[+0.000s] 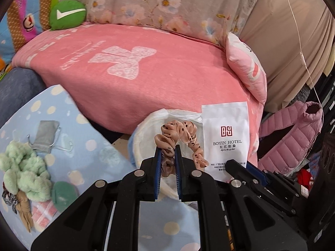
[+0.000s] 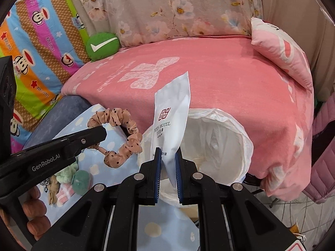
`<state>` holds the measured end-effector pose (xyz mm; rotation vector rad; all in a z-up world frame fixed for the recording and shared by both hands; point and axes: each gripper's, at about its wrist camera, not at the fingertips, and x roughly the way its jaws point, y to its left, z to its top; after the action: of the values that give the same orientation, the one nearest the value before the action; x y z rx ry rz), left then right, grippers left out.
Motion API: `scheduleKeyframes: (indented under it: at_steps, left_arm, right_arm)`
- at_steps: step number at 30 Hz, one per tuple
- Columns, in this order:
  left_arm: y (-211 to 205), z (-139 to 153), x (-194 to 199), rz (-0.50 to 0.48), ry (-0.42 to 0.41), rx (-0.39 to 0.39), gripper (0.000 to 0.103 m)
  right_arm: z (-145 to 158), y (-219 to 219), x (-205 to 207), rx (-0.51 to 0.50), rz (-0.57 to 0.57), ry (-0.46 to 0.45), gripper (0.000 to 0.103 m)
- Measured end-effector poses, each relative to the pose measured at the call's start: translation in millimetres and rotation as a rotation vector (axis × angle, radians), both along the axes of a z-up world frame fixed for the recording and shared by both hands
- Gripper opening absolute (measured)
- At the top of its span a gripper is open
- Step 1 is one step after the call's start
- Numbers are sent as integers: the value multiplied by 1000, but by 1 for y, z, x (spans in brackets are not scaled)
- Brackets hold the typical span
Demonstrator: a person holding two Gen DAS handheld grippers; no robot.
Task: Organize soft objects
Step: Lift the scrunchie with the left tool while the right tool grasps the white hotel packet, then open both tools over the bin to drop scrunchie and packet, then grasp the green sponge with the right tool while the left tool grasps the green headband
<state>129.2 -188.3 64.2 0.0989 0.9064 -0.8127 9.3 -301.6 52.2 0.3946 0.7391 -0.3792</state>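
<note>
My left gripper (image 1: 168, 148) is shut on a peach scrunchie with dark dots (image 1: 180, 133), held up over the white-lined bin (image 1: 142, 129). In the right wrist view the same scrunchie (image 2: 121, 133) hangs from the left gripper (image 2: 100, 131), left of the bin's rim (image 2: 247, 142). My right gripper (image 2: 168, 149) is shut on the lower end of a white hotel packet (image 2: 171, 121), upright over the bin's near-left edge. That packet (image 1: 226, 138) also shows beside the scrunchie, with the right gripper (image 1: 236, 165) below it. The bin liner looks empty inside.
On the blue dotted cloth (image 1: 83, 138) lie a fluffy green scrunchie (image 1: 25, 167), a grey pouch (image 1: 45, 133), a green round pad (image 1: 62, 194) and a beige tie (image 1: 24, 209). Behind the bin: pink blanket (image 1: 146, 79), green cushion (image 1: 68, 14), pink pillow (image 1: 247, 67). A pink jacket (image 1: 293, 138) hangs right.
</note>
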Motion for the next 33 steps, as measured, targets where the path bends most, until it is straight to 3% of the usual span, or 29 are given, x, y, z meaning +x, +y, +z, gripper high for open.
scheduleKeyframes:
  at_steps: [10, 11, 14, 15, 30, 33]
  left_arm:
    - [-43, -14, 9, -45, 28, 6, 16]
    - [-47, -15, 10, -46, 32, 4, 19]
    - [-49, -18, 16, -20, 34, 5, 47]
    - [-48, -17, 17, -8, 27, 4, 50]
    - [-13, -13, 30, 75, -6, 22, 50]
    - [-2, -11, 32, 95, -11, 22, 50]
  right_arm:
    - [-12, -33, 7, 4, -62, 30, 15]
    - [-13, -35, 8, 3, -64, 35, 17]
    - [-15, -41, 12, 3, -82, 39, 18]
    - [-15, -42, 12, 9, -84, 37, 18]
    - [-6, -18, 23, -14, -38, 29, 32]
    - [-2, -7, 25, -21, -26, 23, 38]
